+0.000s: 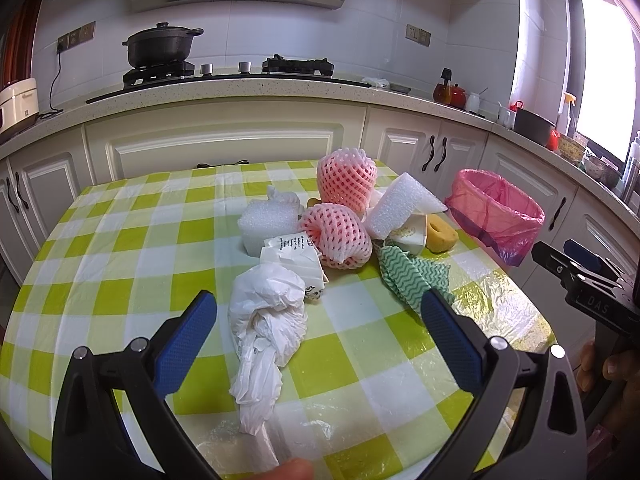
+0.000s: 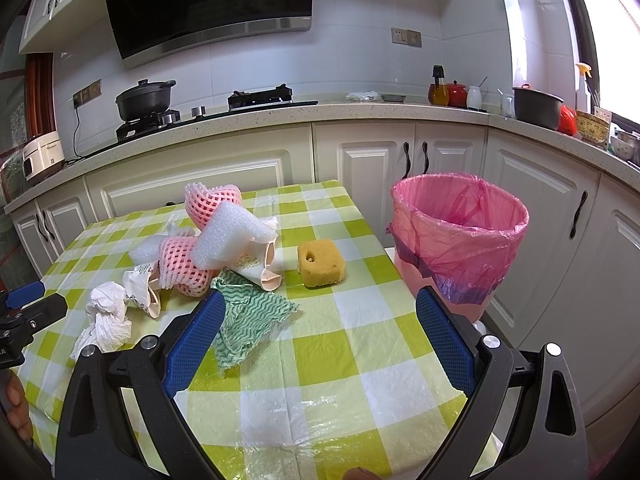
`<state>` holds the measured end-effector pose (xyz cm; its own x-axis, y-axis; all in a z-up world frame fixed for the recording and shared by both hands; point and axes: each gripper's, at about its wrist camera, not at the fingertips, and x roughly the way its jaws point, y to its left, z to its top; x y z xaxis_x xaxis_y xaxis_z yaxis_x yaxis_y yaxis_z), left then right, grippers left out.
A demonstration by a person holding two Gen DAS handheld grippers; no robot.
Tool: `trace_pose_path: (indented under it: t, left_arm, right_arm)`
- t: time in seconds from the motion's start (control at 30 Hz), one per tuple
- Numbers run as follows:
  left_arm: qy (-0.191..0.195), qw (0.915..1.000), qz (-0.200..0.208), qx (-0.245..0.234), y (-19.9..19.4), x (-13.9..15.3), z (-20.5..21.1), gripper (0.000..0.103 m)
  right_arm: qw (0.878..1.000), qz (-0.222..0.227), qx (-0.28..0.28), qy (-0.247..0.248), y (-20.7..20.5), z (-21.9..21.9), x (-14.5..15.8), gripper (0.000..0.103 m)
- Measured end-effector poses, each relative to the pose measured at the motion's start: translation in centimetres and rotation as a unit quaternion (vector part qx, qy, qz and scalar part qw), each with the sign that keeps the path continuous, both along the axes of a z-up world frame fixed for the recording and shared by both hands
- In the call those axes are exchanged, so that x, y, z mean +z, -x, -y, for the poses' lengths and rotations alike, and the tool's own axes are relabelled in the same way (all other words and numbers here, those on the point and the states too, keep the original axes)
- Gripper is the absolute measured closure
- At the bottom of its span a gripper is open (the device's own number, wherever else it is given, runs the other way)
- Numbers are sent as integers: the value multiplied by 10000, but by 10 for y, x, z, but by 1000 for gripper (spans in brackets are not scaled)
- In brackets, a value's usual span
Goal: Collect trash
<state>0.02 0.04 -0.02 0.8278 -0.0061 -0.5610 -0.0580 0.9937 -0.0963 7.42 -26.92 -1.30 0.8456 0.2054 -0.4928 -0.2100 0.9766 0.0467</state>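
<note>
Left gripper (image 1: 318, 312) jaws spread wide, nothing between the pads – a knotted white plastic bag (image 1: 266, 320) lies on the checked tablecloth (image 1: 120, 280) just inside the left finger. Ahead of the jaws: trash pile w/ pink foam nets (image 1: 338, 236), white foam blocks (image 1: 400, 204), green wavy cloth (image 1: 412, 276).

Right gripper (image 2: 318, 328) also wide open, empty; cloth by its left finger, yellow sponge (image 2: 321, 263) straight ahead, pink-lined bin (image 2: 460, 236) beyond the right finger – probably off the table edge.
</note>
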Motion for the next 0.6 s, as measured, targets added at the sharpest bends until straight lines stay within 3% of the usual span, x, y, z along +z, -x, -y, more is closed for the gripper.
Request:
trace_pose_path:
  t: [0.6]
  left_arm:
    - [7,10000,3,1,0,0,0,4]
  right_arm:
    - [10000,2,5,13,-1,-1,-1,13]
